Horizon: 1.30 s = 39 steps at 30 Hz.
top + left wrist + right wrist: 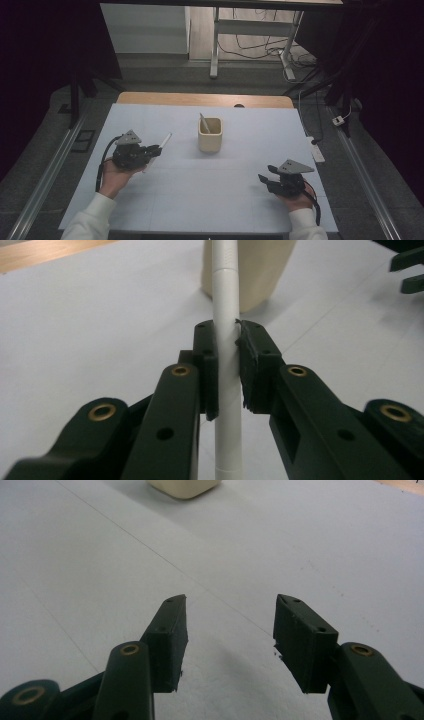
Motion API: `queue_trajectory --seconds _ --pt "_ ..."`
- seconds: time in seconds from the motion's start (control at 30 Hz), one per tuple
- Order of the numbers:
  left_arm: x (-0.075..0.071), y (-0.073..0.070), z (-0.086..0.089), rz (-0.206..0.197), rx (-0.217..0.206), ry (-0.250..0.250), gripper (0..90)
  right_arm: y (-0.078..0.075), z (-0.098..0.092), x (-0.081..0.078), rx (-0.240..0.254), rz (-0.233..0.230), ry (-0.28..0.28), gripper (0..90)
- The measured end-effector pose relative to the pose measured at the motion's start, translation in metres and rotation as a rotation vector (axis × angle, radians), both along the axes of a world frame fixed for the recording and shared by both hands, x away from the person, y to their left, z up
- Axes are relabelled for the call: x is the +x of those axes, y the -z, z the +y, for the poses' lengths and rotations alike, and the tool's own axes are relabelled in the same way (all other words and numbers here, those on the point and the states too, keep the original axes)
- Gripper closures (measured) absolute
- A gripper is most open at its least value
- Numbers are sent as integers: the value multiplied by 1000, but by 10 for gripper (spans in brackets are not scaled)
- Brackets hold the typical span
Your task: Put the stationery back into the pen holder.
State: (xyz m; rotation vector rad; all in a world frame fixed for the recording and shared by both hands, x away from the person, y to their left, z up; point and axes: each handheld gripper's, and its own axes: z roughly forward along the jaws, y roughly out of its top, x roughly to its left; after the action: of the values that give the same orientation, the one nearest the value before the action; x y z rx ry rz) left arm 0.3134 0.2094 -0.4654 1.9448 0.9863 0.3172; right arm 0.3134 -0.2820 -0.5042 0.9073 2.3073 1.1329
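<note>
Between the pads of the left gripper (227, 370) a slim white stick (226, 355) is being pinched, the jaws closed tight on its shaft with most of its length poking out ahead toward the cream cup (210, 135). From the high view, that left gripper (150, 151) is sitting to the left of the cup and a little nearer the person, with the stick (164, 140) angling up and toward the cup but well short of its rim. To do this step well, I judge the stick's free tip should be carried above the rim first, then tilted down so it is entering the mouth rather than knocking the wall; the cup looks light and could tip or slide on the white table cover (165, 200). The grip should be loosened only once the lower end is inside.

The cup is already holding one similar pale stick (204, 123), which is leaning against its left back wall, leaving room on the right.

The right gripper (266, 174) is waiting to the right of the cup, nearer the person, its jaws standing apart with nothing between them.
</note>
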Motion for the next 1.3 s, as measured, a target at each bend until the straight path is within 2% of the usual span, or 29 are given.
queue_trajectory --seconds 0.3,0.47,0.83,1.3 --pt "-7 2 -17 -15 -15 49 779 -3 3 -1 12 -8 -13 470" --pt "-10 3 -26 -22 -24 75 779 -4 5 -2 37 -16 -18 471" --pt "-17 2 -45 -38 -38 134 778 -8 14 -5 45 -30 -40 471" --pt "-22 7 -78 -47 -24 214 778 -16 39 -9 135 -30 -113 476"
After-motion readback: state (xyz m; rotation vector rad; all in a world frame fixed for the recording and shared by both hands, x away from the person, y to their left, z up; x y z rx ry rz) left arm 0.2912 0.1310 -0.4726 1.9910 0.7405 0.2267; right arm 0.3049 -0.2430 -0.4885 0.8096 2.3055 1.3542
